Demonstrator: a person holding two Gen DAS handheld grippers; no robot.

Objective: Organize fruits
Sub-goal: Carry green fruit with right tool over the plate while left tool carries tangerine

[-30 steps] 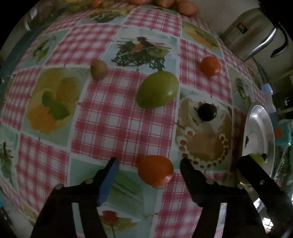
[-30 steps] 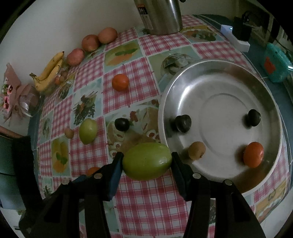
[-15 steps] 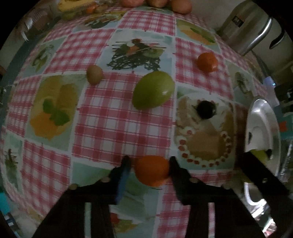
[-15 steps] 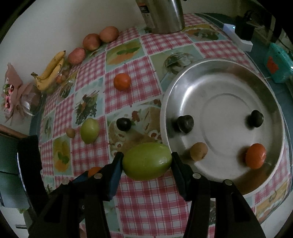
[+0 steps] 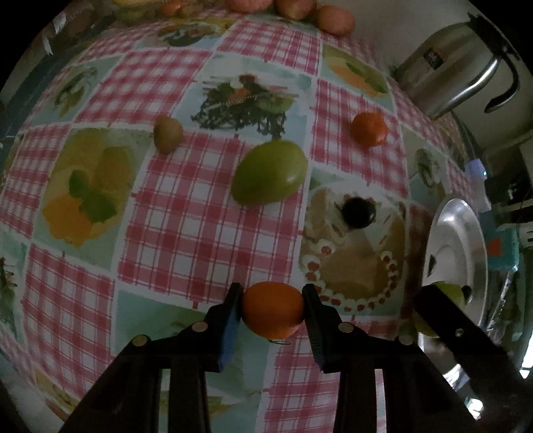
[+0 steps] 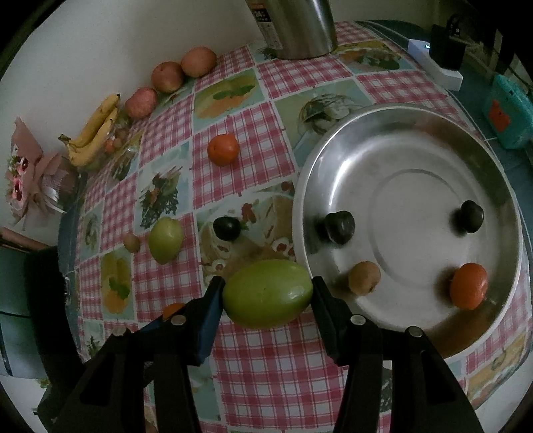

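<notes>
My left gripper [image 5: 271, 308] is shut on an orange fruit [image 5: 271, 314], low over the checked tablecloth [image 5: 186, 233]. My right gripper [image 6: 266, 294] is shut on a green mango [image 6: 266, 293], held beside the left rim of the steel tray [image 6: 416, 133]. In the tray lie two dark plums [image 6: 339, 227], a kiwi [image 6: 364, 277] and an orange [image 6: 469, 284]. On the cloth lie a second green mango [image 5: 269, 173], a kiwi [image 5: 167, 133], a dark plum [image 5: 359, 212] and another orange [image 5: 369, 129].
A steel kettle [image 6: 296, 26] stands at the far edge by the wall. Bananas [image 6: 95, 133] and reddish apples [image 6: 166, 76] line the back left. A white power strip [image 6: 433, 63] and a teal box [image 6: 509, 116] sit beyond the tray.
The left gripper's jaws closed from wide apart onto the orange fruit, which now sits pinched between the pads. The right gripper and its mango have not moved.
</notes>
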